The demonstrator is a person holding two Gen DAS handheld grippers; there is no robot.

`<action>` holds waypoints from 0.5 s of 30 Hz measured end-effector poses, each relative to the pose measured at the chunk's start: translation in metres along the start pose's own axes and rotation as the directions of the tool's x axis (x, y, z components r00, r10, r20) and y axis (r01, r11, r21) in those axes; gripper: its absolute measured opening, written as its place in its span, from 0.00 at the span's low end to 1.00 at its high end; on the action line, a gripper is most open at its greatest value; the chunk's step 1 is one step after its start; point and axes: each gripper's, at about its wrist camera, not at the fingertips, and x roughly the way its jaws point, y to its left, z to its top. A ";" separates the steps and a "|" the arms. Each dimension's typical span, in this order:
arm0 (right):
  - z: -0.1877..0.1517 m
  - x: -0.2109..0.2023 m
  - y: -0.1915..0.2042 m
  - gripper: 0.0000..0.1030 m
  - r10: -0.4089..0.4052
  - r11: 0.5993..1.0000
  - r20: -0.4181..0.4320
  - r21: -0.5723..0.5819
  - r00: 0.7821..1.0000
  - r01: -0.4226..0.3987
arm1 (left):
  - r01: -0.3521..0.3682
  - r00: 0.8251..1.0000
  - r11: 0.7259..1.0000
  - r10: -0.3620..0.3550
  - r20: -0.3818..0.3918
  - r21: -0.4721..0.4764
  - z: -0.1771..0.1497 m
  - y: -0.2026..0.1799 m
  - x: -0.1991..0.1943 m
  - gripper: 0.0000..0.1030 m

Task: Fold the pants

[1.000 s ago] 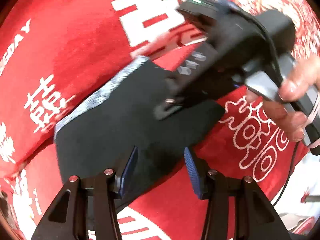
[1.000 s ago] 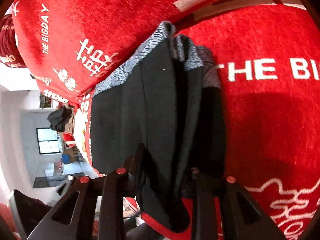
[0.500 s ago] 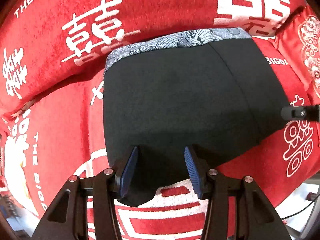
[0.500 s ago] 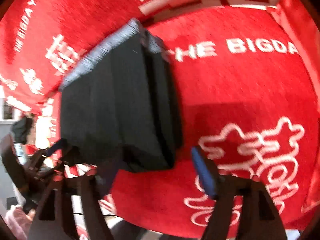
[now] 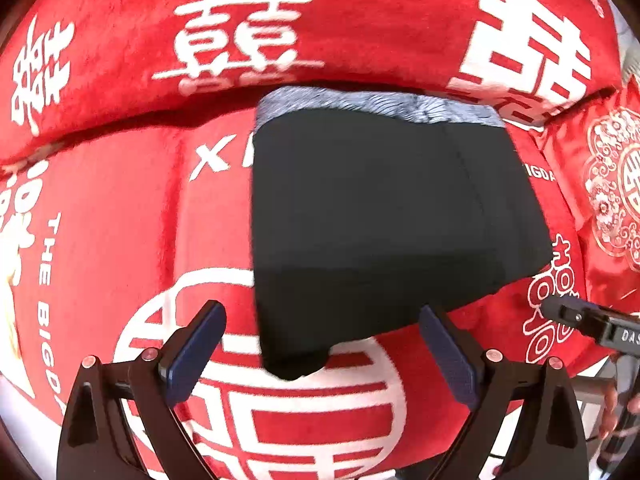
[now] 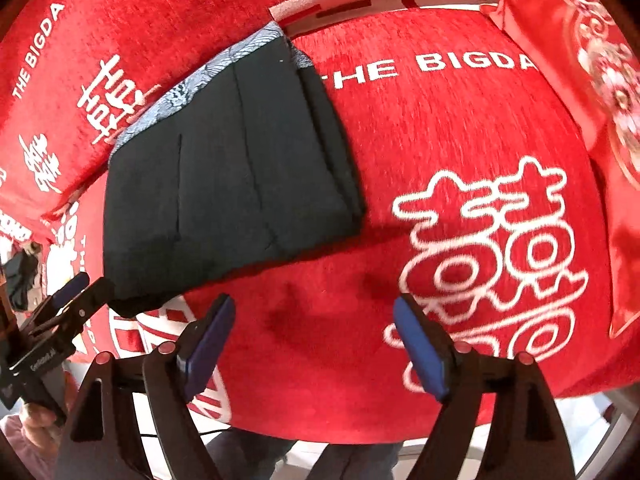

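Note:
The black pants (image 5: 380, 216) lie folded into a compact stack on the red seat cushion (image 5: 120, 208), their grey patterned waistband (image 5: 372, 102) at the far edge. They also show in the right wrist view (image 6: 228, 176). My left gripper (image 5: 320, 348) is open and empty, just short of the stack's near corner. My right gripper (image 6: 312, 344) is open and empty over bare cushion, to the right of the stack. Each gripper shows in the other's view: the right one (image 5: 592, 324) and the left one (image 6: 64, 300).
The red sofa back (image 5: 320, 20) with white characters rises behind the pants. A red embroidered pillow (image 6: 592, 92) lies at the right. The cushion's front edge (image 6: 360, 436) drops off just below the grippers.
Both grippers have opened wide and let go of the pants. They have drawn back toward the front edge. The pants now lie folded and flat on the cushion.

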 end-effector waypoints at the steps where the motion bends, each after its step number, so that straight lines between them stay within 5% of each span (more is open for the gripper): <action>1: -0.004 -0.002 0.002 0.83 -0.002 1.000 0.006 0.005 1.000 0.002 | 0.002 1.000 1.000 -0.002 -0.010 -0.004 0.000 0.003 0.001 0.95; 15: -0.024 -0.013 0.029 0.85 -0.009 1.000 0.045 -0.010 0.999 0.009 | -0.008 0.999 0.999 0.009 -0.047 0.040 0.003 0.032 0.000 0.95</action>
